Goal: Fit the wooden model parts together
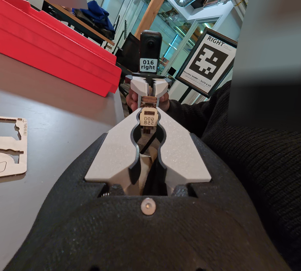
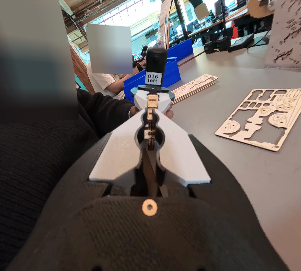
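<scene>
The two grippers face each other tip to tip above the grey table (image 1: 65, 132). My left gripper (image 1: 149, 112) is shut on a small pale wooden plate (image 1: 149, 119) with engraved marks, held flat-on to its camera. My right gripper (image 2: 150, 114) is shut on a thin wooden model part (image 2: 150, 132), seen edge-on with dark laser-cut edges. In the left wrist view the right gripper (image 1: 149, 98) holds a layered wooden end (image 1: 148, 99) against the plate's far side. In the right wrist view the left gripper (image 2: 153, 98) shows the plate (image 2: 153, 101) touching the part's tip.
A punched-out wooden parts sheet (image 2: 260, 119) lies on the table to the right, with a stack of full sheets (image 2: 195, 84) and blue bins (image 2: 172, 70) behind. A red tray (image 1: 57, 48) and a sheet (image 1: 13, 145) lie left. A framed marker sign (image 1: 210, 62) stands behind. A black sleeve (image 1: 244, 149) is close.
</scene>
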The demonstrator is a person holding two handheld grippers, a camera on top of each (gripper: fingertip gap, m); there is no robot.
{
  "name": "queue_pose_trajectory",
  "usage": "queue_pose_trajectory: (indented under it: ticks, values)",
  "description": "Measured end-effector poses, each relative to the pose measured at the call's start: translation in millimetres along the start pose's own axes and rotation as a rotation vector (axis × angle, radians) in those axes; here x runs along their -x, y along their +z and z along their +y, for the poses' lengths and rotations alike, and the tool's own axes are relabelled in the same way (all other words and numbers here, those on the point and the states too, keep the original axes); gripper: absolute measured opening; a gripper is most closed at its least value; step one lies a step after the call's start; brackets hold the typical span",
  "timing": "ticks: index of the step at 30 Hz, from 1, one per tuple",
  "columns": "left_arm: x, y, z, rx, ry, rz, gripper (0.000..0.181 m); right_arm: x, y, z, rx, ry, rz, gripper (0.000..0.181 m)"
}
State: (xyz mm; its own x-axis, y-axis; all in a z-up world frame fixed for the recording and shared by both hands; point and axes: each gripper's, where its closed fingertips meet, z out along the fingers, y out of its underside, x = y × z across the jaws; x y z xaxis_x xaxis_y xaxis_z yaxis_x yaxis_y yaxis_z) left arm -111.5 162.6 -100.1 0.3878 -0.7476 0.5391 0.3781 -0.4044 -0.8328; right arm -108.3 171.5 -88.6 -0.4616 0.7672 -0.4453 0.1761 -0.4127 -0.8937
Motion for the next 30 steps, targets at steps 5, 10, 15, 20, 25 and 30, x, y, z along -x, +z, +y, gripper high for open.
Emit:
queue_pose_trajectory:
  ticks: [5,10,15,20,25,30]
  values:
    - [0,-1,-3,-0.008,0.008,-0.009,0.008,-2,-11,-24,-0.115,-0.060,0.056,0.000]
    - [-6,1,-6,-0.010,0.031,-0.003,0.008,-4,0,-5,0.027,-0.109,0.120,0.000]
    - [-4,3,-2,0.020,0.037,-0.023,0.008,-5,-5,-15,-0.002,-0.137,0.157,0.000]
    - [-2,2,0,0.036,0.062,-0.047,0.008,-4,2,4,0.094,-0.038,0.105,0.000]
    - [0,1,-3,0.018,0.036,-0.049,0.008,-1,-11,-26,-0.061,-0.086,0.118,0.000]
    - [3,1,1,0.033,0.034,-0.060,0.008,-6,1,3,0.077,-0.057,0.108,0.000]
